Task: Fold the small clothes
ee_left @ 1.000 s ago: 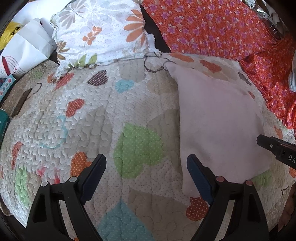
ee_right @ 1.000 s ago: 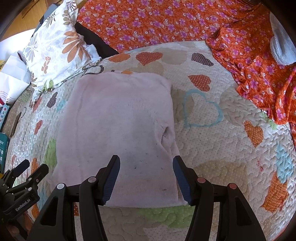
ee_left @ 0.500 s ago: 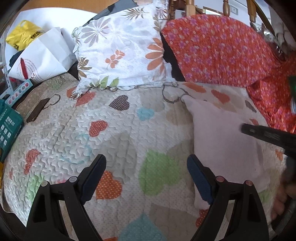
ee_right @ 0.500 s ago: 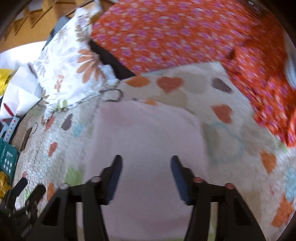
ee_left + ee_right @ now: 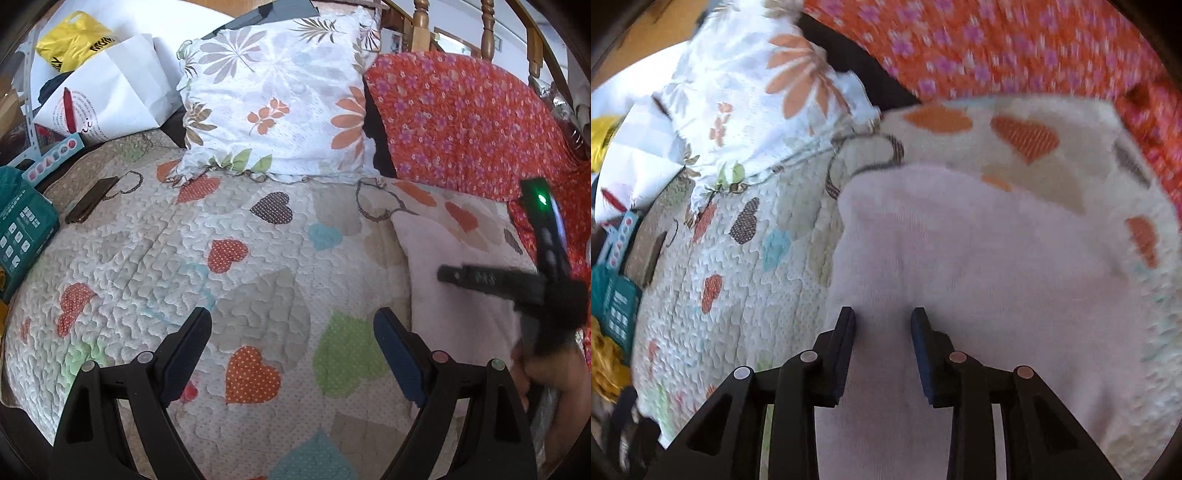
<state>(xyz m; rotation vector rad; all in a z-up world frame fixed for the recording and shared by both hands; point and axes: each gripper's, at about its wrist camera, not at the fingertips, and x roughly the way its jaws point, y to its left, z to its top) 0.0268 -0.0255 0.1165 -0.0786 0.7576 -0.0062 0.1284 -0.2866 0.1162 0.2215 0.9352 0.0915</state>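
A pale pink folded garment point(image 5: 979, 258) lies flat on the heart-patterned quilt point(image 5: 258, 258). In the left wrist view it sits at the right point(image 5: 461, 302). My right gripper point(image 5: 882, 317) hangs over the garment's left part, jaws partly apart with the cloth below them, holding nothing. It also shows in the left wrist view as a dark blurred shape point(image 5: 517, 284) above the garment. My left gripper point(image 5: 291, 321) is wide open and empty over bare quilt, left of the garment.
A floral pillow point(image 5: 273, 103) and an orange flowered cover point(image 5: 461, 122) lie at the back. A white paper bag point(image 5: 107, 96), a teal box point(image 5: 18, 229) and a dark phone point(image 5: 90, 199) are at the left edge.
Both grippers have drawn back and tilted up, so more of the pillow and the back of the bed shows. The right gripper's jaws have narrowed and it has shifted toward the garment's left part.
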